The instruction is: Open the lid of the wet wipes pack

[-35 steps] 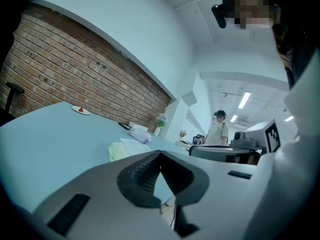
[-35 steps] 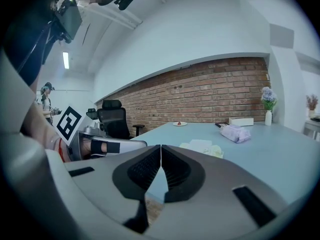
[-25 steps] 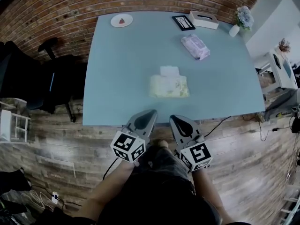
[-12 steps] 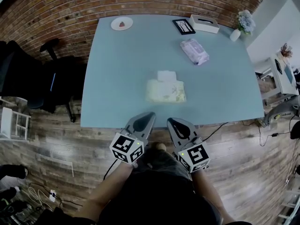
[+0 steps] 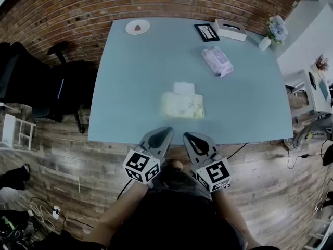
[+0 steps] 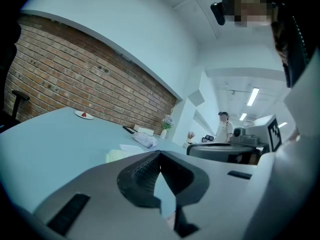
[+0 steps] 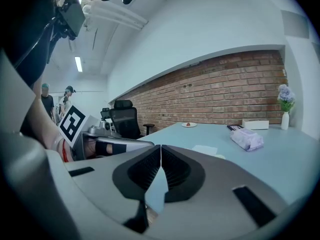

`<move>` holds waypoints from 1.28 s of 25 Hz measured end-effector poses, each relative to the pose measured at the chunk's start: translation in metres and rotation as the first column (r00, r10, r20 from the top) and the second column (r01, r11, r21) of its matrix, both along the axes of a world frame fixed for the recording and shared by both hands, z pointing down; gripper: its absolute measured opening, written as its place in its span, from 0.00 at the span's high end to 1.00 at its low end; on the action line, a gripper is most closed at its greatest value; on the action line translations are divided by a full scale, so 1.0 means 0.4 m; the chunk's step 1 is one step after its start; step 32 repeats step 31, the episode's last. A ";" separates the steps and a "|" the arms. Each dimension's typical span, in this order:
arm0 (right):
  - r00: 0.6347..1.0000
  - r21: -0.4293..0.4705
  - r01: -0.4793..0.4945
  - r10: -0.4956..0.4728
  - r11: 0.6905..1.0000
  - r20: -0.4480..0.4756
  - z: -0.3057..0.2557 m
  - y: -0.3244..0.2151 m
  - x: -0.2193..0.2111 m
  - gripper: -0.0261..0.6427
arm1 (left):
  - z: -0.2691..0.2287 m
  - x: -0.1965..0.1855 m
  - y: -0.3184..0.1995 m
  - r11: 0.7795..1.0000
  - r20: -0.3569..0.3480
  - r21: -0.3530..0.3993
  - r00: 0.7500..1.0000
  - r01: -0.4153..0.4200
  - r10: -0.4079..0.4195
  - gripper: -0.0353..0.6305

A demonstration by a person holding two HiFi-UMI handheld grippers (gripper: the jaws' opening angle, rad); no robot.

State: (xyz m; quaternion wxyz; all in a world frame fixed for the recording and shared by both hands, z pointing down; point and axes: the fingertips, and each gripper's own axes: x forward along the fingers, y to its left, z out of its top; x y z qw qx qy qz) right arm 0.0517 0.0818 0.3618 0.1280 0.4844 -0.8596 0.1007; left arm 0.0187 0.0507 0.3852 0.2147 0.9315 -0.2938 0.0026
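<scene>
A pale cream wet wipes pack (image 5: 182, 105) lies flat in the middle of the blue table (image 5: 135, 77), with a white flap (image 5: 183, 88) at its far edge. My left gripper (image 5: 166, 131) and right gripper (image 5: 186, 136) hover side by side just off the table's near edge, short of the pack. Both are shut with nothing between the pads. In the left gripper view the shut left gripper (image 6: 160, 154) points over the table, and the pack (image 6: 118, 155) peeks out beyond it. The right gripper (image 7: 161, 147) hides most of the pack; only the flap (image 7: 205, 150) shows.
A purple wipes pack (image 5: 217, 61) lies at the back right. A tissue box (image 5: 230, 29), a dark picture frame (image 5: 206, 32), a flower vase (image 5: 266, 42) and a small plate (image 5: 137, 27) stand along the far edge. A black office chair (image 5: 36, 82) is left of the table.
The head view has drifted a little, so the table sits slightly differently in the picture. Both grippers stay shut and empty at the near edge. The pack has not moved.
</scene>
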 end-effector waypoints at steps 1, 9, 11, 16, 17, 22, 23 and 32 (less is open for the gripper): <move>1.000 -0.004 0.000 0.000 1.000 -0.002 -0.002 -0.003 0.003 0.92 | -0.001 0.001 -0.001 1.000 0.002 -0.002 1.000 0.003 -0.003 0.93; 1.000 0.029 0.013 -0.014 0.999 0.025 -0.012 -0.012 0.006 0.92 | 0.000 -0.001 0.001 1.000 0.012 -0.005 1.000 0.023 -0.023 0.93; 0.999 0.030 0.017 -0.018 0.999 0.027 -0.012 -0.012 0.007 0.92 | 0.001 0.001 0.003 1.000 0.014 -0.007 1.000 0.025 -0.025 0.93; 1.000 -0.003 0.016 -0.016 1.000 0.016 0.005 -0.005 0.017 0.92 | 0.011 0.004 0.010 0.999 0.021 -0.020 0.999 0.029 -0.028 0.93; 1.000 -0.008 0.016 -0.016 1.000 0.014 0.007 -0.005 0.019 0.92 | 0.013 0.005 0.010 0.999 0.022 -0.024 0.999 0.030 -0.030 0.93; 0.999 -0.027 0.033 -0.033 0.999 0.002 0.017 -0.004 0.032 0.92 | 0.022 0.014 0.012 0.999 0.028 -0.031 0.999 0.039 -0.038 0.93; 0.999 -0.029 0.039 -0.039 0.999 0.001 0.019 -0.003 0.033 0.92 | 0.022 0.015 0.013 0.999 0.029 -0.031 0.999 0.042 -0.041 0.93; 0.997 -0.040 0.080 -0.080 0.996 -0.009 0.035 0.001 0.022 0.92 | 0.030 0.008 0.021 0.998 0.044 -0.035 0.997 0.057 -0.056 0.93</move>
